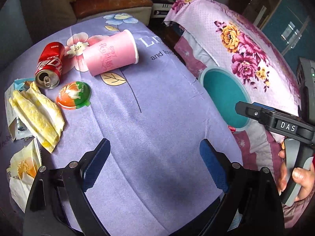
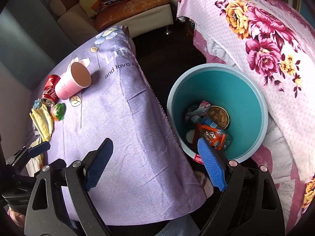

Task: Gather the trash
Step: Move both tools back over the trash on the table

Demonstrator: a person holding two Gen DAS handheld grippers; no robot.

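Observation:
On the purple cloth-covered table (image 1: 157, 118) lie a pink paper cup (image 1: 111, 54) on its side, a red soda can (image 1: 50, 64), an orange-green jelly cup (image 1: 73, 95), yellow-stained tissues (image 1: 37, 116) and a wrapper (image 1: 23, 169). They also show in the right wrist view: cup (image 2: 73, 83), can (image 2: 50, 92). A teal trash bin (image 2: 254, 106) beside the table holds an orange snack wrapper (image 2: 211, 135) and other trash. My left gripper (image 1: 154, 151) is open and empty over the table. My right gripper (image 2: 152, 151) is open and empty, above the table edge and bin.
A flowered pink quilt (image 2: 265, 49) lies on the bed right of the bin. A sofa (image 2: 122, 7) with a bottle-shaped cushion stands at the back. A dark floor gap runs between table and bed. The right gripper shows in the left view (image 1: 275, 118).

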